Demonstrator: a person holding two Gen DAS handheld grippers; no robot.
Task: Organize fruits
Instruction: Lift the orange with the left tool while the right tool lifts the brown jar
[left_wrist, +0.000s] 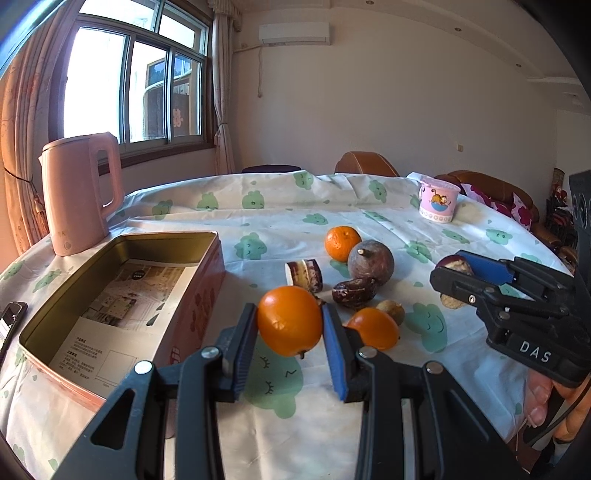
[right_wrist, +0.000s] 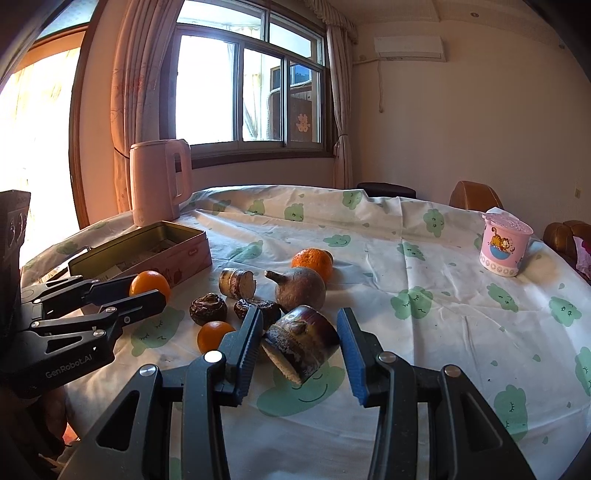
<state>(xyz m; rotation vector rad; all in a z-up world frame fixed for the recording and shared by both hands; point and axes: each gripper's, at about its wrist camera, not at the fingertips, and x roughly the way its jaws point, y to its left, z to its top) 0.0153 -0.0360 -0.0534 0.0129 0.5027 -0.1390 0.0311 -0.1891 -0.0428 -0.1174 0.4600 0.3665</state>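
Above the cloth-covered table, each gripper grasps one fruit item.

Left gripper: clenched on an orange, both blue pads pressing its sides; the fruit is held clear of the cloth, just right of the open pink tin, whose floor is lined with printed paper. Right gripper: grasping a dark purple cut stalk piece, tilted, pale cut face toward the camera, the left pad against it; contact at the right pad cannot be confirmed. On the cloth between the grippers lie a second stalk piece, a round brown fruit touching a far orange, a wrinkled dark fruit and a near orange. A pink kettle stands behind the tin; a pink cartoon cup stands well apart, far right.
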